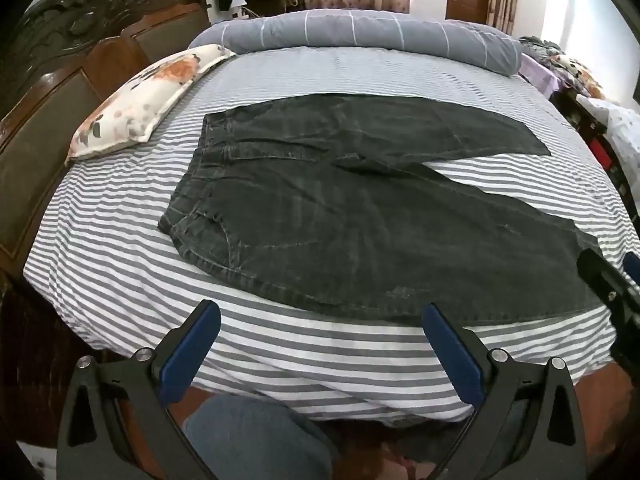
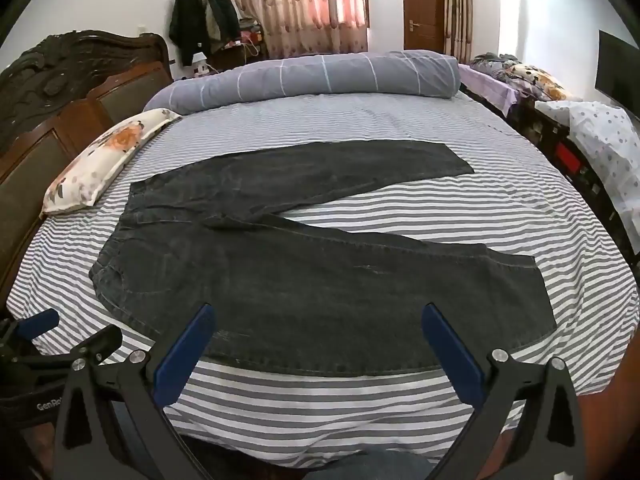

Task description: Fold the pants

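Note:
Dark grey jeans [image 1: 340,216] lie spread flat on the striped bed [image 1: 120,264], waistband to the left, both legs splayed to the right. They also show in the right wrist view [image 2: 312,276]. My left gripper [image 1: 320,320] is open and empty, held above the near edge of the bed just short of the near leg. My right gripper [image 2: 316,320] is open and empty, over the near leg's lower edge. The right gripper also shows at the right edge of the left wrist view [image 1: 612,280]; the left gripper shows at the left edge of the right wrist view [image 2: 48,340].
A floral pillow [image 1: 140,100] lies at the left by the carved wooden headboard [image 1: 60,92]. A rolled grey quilt [image 1: 360,36] runs along the far side. A low bench with bedding [image 2: 580,128] stands to the right. The person's knee [image 1: 256,436] is below the bed edge.

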